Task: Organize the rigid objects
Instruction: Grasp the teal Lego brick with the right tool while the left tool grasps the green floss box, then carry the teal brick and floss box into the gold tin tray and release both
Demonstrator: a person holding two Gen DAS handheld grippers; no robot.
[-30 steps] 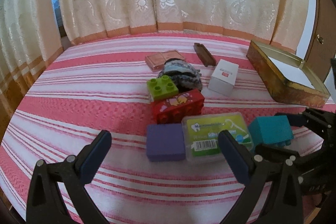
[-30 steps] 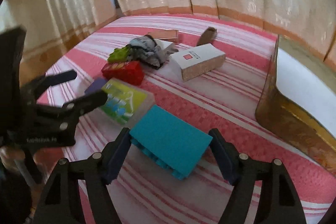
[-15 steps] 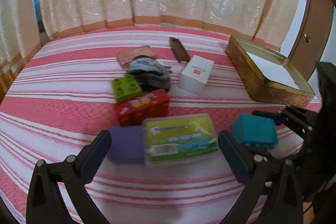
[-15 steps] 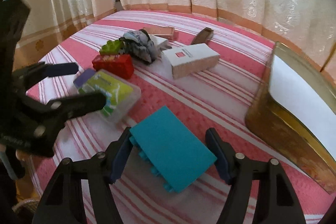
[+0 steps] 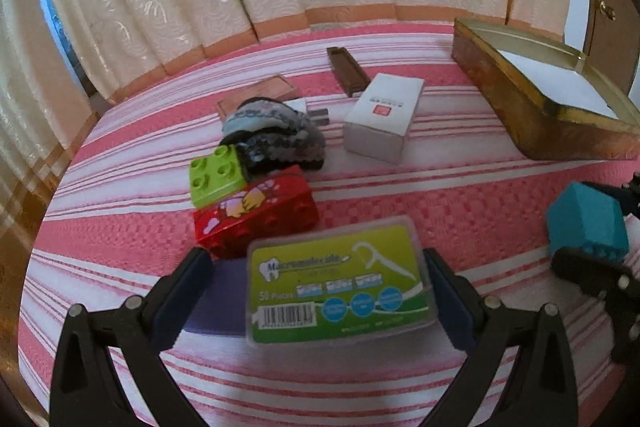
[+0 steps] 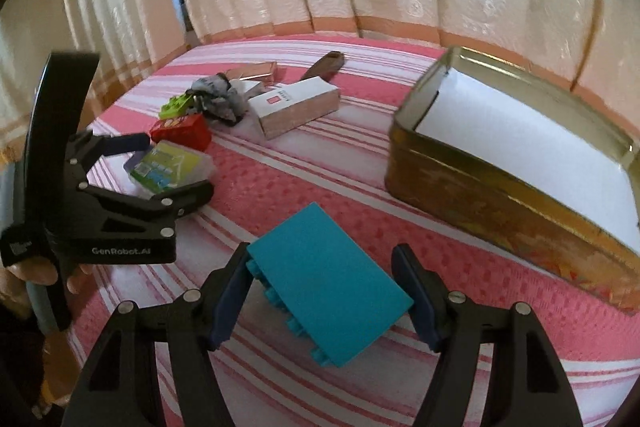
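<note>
My left gripper (image 5: 316,291) is open, its fingers on either side of a clear floss-pick box with a green label (image 5: 336,287); a purple block (image 5: 218,301) lies just left of the box. My right gripper (image 6: 326,291) is open around a teal block (image 6: 328,283) lying on the striped pink cloth; whether the pads touch it I cannot tell. The teal block also shows in the left wrist view (image 5: 586,223). The left gripper shows in the right wrist view (image 6: 160,167) around the floss box (image 6: 168,163).
An open gold tin (image 6: 512,163) with a white inside stands at the right, also in the left wrist view (image 5: 544,99). A red block (image 5: 256,219), green block (image 5: 216,175), dark knitted bundle (image 5: 276,135), white carton (image 5: 384,115), brown case (image 5: 348,71) and pink case (image 5: 260,95) lie beyond. Curtains hang behind.
My left gripper has moved forward so the floss box now sits between its fingers. My right gripper stays around the teal block, with the view turned a little toward the tin.
</note>
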